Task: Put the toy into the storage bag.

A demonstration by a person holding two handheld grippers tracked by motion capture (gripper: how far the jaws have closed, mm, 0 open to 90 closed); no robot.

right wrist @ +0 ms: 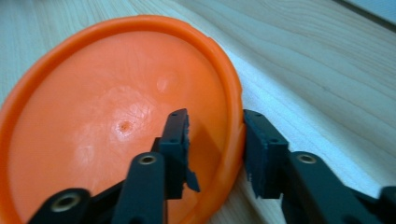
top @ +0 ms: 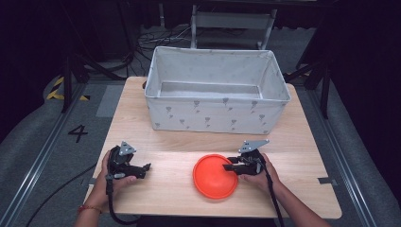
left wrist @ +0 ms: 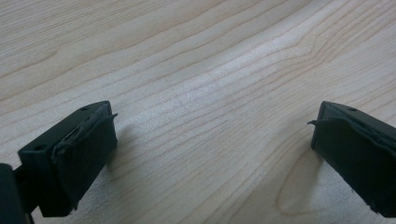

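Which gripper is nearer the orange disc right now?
Right. The right gripper straddles the orange disc at its rim; the left gripper sits apart on the table, to the disc's left.

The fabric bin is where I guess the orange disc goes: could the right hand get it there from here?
Probably yes. The right gripper straddles the orange disc's rim, and only bare table lies between it and the open-topped fabric bin.

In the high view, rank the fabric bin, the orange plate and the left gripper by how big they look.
1. fabric bin, largest by far
2. orange plate
3. left gripper, smallest
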